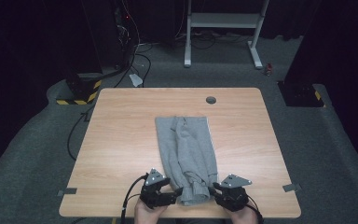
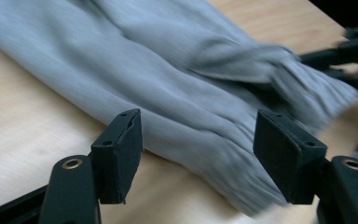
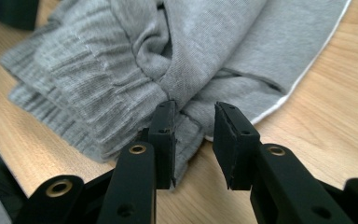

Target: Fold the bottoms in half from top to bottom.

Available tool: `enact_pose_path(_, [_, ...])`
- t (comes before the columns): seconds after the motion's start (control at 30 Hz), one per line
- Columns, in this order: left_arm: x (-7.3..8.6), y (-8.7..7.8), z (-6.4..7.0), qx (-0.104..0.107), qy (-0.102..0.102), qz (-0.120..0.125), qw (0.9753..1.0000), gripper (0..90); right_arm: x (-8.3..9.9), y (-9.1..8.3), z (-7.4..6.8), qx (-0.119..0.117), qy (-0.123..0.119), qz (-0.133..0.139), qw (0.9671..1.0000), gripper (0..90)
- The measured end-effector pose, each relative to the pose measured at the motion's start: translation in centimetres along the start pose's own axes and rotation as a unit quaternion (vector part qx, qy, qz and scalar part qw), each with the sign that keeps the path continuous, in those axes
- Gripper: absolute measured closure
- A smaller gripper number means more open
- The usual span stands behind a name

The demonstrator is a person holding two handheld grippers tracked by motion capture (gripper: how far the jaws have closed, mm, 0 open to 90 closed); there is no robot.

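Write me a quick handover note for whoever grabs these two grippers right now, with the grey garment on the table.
Left gripper: open, jaws wide at the near left corner of the grey garment, not yet closed on it.
Right gripper: open with a narrower gap, at the near right corner by the ribbed hem; nothing pinched.
Garment: folded into a long narrow strip on the wooden table, sleeves laid on top, hem toward the person.
Done: lengthwise folding.
Left: probably grip both near corners and fold the hem end away toward the far end.

Table evenly lit, bg dark – left gripper view motion-blurred, soft shadows
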State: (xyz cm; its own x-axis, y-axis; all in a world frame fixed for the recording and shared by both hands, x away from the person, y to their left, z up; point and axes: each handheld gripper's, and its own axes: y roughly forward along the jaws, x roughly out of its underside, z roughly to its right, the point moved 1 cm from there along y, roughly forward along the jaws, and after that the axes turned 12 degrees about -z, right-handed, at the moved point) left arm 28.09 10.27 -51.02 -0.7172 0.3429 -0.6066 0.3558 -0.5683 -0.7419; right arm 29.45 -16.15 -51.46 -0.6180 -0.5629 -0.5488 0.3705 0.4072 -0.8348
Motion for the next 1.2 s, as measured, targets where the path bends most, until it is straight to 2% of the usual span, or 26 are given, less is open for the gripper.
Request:
enact_pose_path(0.1, [0.1,0.9,0.6,-0.002,0.019,-0.012,0.9997,34.7,-0.2,0.4,-0.3,0.009,-0.001,-0.002,1.0,68.8])
enact_pose_path(0.2, [-0.3,1.5,0.1,-0.006,0.013,-0.011,0.9998,39.8,-0.6,0.9,-0.4,0.015,-0.004,-0.008,0.9998,68.6])
enact_pose_path(0.27, [-0.8,1.7,-0.5,-0.008,0.012,-0.014,0.9998,42.0,-0.9,1.1,-0.4,0.019,-0.002,-0.009,0.9998,68.6])
enact_pose_path(0.4, [-1.7,1.9,-2.0,-0.029,0.015,-0.013,0.9994,48.0,-2.2,1.9,-0.2,0.026,0.0,-0.012,0.9996,68.8])
enact_pose_path(0.43, [-2.0,1.9,-2.5,-0.032,0.013,-0.013,0.9993,50.0,-3.1,2.5,-0.1,0.03,0.002,-0.012,0.9995,68.8])
enact_pose_path(0.57, [-3.0,2.0,-4.1,-0.057,0.005,-0.01,0.9983,51.5,-4.4,3.4,0.2,0.035,0.0,-0.013,0.9993,68.4])
enact_pose_path(0.63, [-3.5,2.0,-4.6,-0.062,-0.004,-0.01,0.998,51.3,-5.4,3.8,0.4,0.039,0.002,-0.02,0.999,66.3])
enact_pose_path(0.73, [-3.7,1.6,-4.6,-0.066,-0.002,-0.003,0.9978,48.7,-6.0,3.3,0.4,0.036,0.01,-0.019,0.9991,62.4])
enact_pose_path(0.77, [-3.6,1.3,-4.4,-0.062,0.002,0.003,0.998,48.0,-6.1,2.7,0.2,0.039,0.008,-0.012,0.9992,61.9])
enact_pose_path(0.8, [-3.5,1.0,-4.2,-0.059,0.004,0.008,0.9982,47.6,-6.1,1.8,-0.2,0.051,-0.005,0.001,0.9987,61.6])
enact_pose_path(0.83, [-3.5,0.9,-4.1,-0.056,0.003,0.012,0.9984,47.6,-6.3,1.0,-0.5,0.054,-0.012,0.008,0.9984,61.3])
enact_pose_path(0.97, [-3.7,0.8,-3.7,-0.065,0.014,0.016,0.9976,48.8,-7.6,-0.8,-1.3,0.033,-0.026,0.028,0.9987,61.1])
enact_pose_path(1.07, [-3.8,0.9,-3.7,-0.072,0.017,0.012,0.9972,52.2,-9.1,-0.7,-2.2,0.017,-0.036,0.029,0.9988,59.3])
enact_pose_path(1.2, [-3.6,1.0,-3.7,-0.084,0.024,0.001,0.9962,56.4,-10.6,0.9,-3.5,0.012,-0.044,0.01,0.9989,52.2])
